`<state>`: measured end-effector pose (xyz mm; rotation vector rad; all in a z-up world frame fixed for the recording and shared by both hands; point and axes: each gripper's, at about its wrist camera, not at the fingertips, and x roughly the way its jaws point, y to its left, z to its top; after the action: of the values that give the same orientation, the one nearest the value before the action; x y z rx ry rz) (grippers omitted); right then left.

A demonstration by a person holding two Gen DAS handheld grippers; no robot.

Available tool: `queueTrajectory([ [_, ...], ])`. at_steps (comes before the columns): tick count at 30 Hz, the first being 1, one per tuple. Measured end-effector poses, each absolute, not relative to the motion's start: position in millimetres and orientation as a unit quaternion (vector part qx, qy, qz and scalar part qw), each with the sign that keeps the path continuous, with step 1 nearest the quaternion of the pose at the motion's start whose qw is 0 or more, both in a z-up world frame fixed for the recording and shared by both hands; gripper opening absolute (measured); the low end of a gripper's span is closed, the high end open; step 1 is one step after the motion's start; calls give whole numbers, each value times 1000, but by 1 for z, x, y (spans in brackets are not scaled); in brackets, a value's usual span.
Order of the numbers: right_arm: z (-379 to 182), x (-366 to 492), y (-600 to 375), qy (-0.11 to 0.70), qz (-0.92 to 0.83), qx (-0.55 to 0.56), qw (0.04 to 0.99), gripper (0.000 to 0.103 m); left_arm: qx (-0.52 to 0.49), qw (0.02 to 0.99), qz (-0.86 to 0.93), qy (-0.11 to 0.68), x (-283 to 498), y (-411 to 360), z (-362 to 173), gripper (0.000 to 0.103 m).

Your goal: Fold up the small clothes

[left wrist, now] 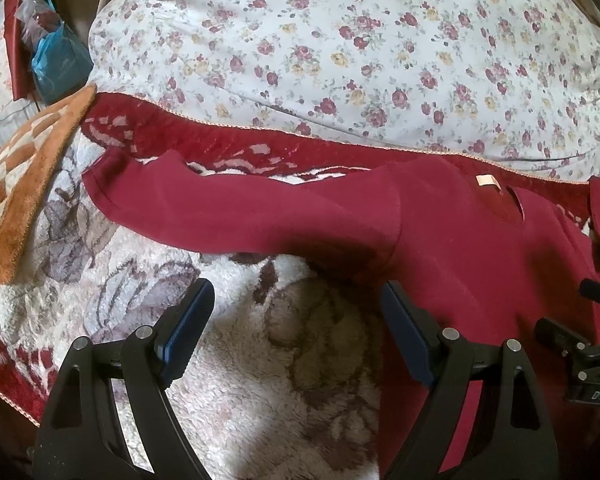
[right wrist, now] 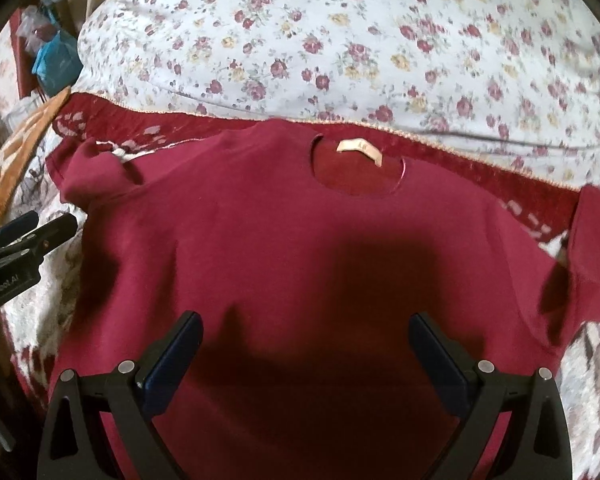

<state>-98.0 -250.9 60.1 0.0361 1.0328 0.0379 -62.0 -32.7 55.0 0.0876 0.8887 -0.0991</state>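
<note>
From the left wrist, the left gripper (left wrist: 296,320) hangs spread wide and empty over the plush blanket (left wrist: 260,360), just beside the maroon shirt (left wrist: 440,240). From the right wrist, the right gripper (right wrist: 306,344) gapes unclenched above that shirt (right wrist: 300,240) (collar toward the floral duvet (right wrist: 340,32)).

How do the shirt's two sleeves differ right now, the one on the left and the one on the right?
The left sleeve lies stretched out flat across the blanket, cuff pointing away from the body; the right sleeve is bunched and bent near the shirt's side. The left sleeve lies just ahead of the open left gripper; the right sleeve lies off to one side of the open right gripper. Both are the same maroon fabric, and neither is folded in yet.
</note>
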Motion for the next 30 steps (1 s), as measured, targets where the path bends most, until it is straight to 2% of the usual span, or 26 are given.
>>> queueTrajectory([
  [19, 48, -94, -241, 507, 39, 43, 860, 102, 36, 901, -35, 430, -54, -17, 52, 85],
  [30, 52, -88, -240, 507, 46, 56, 859, 102, -92, 889, 25, 447, -6, 82, 50, 85],
])
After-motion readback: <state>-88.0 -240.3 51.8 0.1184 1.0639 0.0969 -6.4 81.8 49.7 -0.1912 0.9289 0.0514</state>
